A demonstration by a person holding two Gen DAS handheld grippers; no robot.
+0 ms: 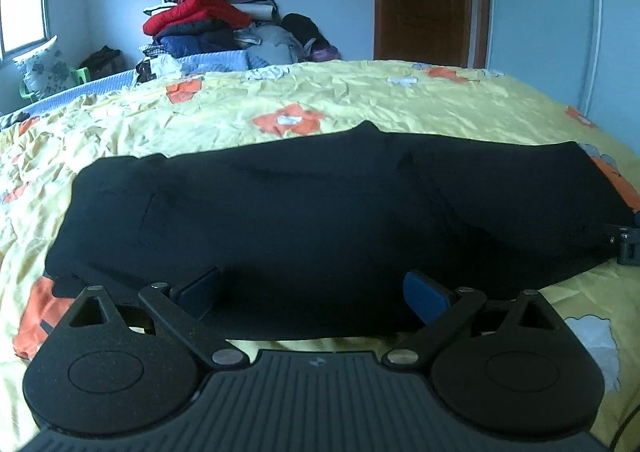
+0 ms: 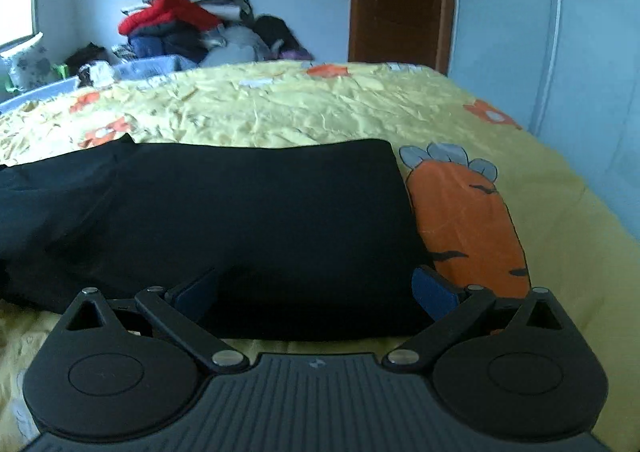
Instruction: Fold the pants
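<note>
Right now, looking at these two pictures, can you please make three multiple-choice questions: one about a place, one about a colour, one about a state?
1. Where do the pants lie?
A. on the bed cover
B. on a chair
C. on the floor

2. What colour are the pants?
A. red
B. black
C. white

3. How do the left gripper and the right gripper stand?
A. both shut on the cloth
B. one open, one shut
C. both open

Answers: 1 A, the yellow cover shows all around the pants; 2 B, the cloth is plain black in both views; 3 C, each gripper's blue pads stand wide apart at the near edge of the pants.
</note>
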